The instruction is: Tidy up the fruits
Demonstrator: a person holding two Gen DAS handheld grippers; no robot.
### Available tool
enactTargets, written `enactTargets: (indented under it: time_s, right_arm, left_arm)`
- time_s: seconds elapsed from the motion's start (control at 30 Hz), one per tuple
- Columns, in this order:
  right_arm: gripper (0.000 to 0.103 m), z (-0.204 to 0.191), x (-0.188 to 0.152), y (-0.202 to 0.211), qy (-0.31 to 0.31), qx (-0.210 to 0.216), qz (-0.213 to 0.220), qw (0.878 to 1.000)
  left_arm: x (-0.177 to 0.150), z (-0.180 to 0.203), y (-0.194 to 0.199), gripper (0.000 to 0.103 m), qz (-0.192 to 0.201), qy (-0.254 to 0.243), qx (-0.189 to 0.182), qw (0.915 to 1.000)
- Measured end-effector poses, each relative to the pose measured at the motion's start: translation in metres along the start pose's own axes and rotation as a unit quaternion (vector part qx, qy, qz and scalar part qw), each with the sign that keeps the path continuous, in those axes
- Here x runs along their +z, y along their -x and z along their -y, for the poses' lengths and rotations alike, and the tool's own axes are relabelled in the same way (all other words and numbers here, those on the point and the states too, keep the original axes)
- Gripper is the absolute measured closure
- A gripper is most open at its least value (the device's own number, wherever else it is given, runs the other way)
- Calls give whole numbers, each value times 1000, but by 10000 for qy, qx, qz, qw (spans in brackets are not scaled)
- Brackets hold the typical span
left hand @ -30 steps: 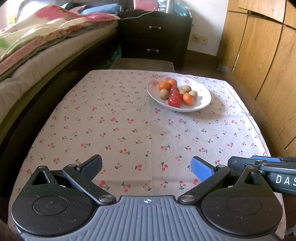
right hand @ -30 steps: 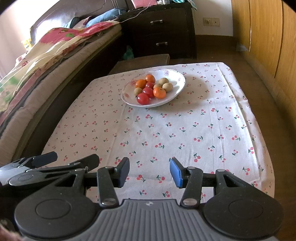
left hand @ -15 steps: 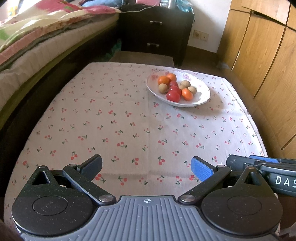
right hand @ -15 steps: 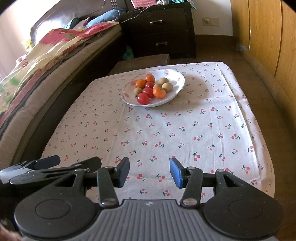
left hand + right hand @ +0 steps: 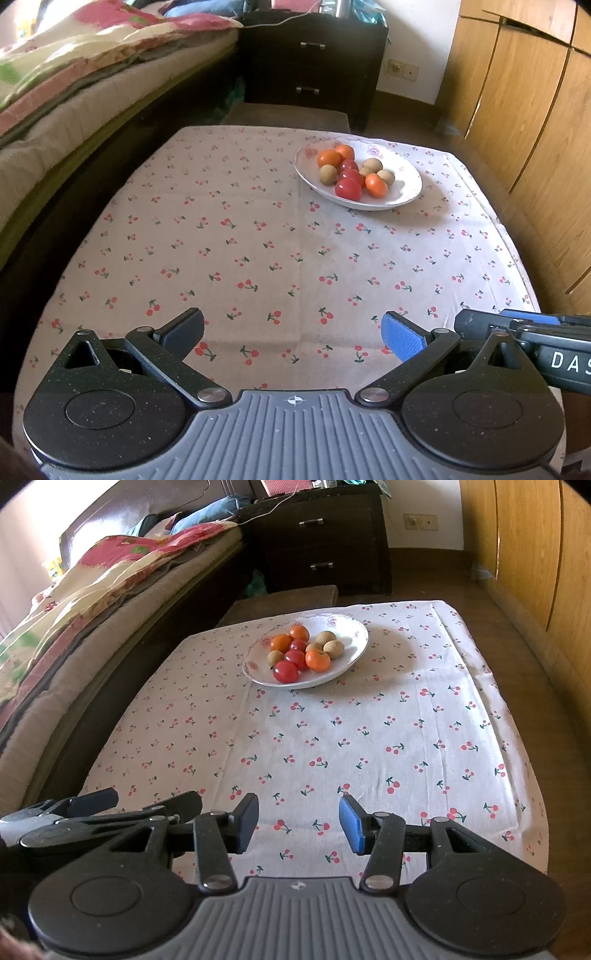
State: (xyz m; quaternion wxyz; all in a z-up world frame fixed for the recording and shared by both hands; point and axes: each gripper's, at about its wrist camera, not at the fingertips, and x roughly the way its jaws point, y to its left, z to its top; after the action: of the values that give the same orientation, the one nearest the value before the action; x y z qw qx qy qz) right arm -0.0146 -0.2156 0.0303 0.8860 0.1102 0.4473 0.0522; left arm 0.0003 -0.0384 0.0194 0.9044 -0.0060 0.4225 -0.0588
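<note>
At the near edge of the tabletop [image 5: 258, 240] both grippers hang with jaws apart and nothing between them, the left gripper [image 5: 291, 328] spread wide, the right gripper [image 5: 299, 819] narrower, just beside each other and aimed at the far end. Well apart from them, the fruits [image 5: 303, 651] lie heaped in one white plate [image 5: 354, 627]: orange, red and brown kinds mixed and touching. That fits a finished gathering or a pile awaiting sorting by kind. Any pick there would want jaws straddling one outer fruit, closing gently so the round neighbours don't roll.
</note>
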Motion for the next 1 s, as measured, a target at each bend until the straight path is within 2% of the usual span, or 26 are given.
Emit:
enactTargets:
  time_s: [0.33, 1.0]
  right_arm:
    - [54, -1, -2, 1, 10, 32, -6, 10000]
    - [53, 2, -10, -1, 31, -288, -151, 9995]
  left_arm:
    - [-2, -4, -3, 1, -299, 183, -100, 9993]
    - [-6, -5, 0, 0, -156, -28, 169, 9997]
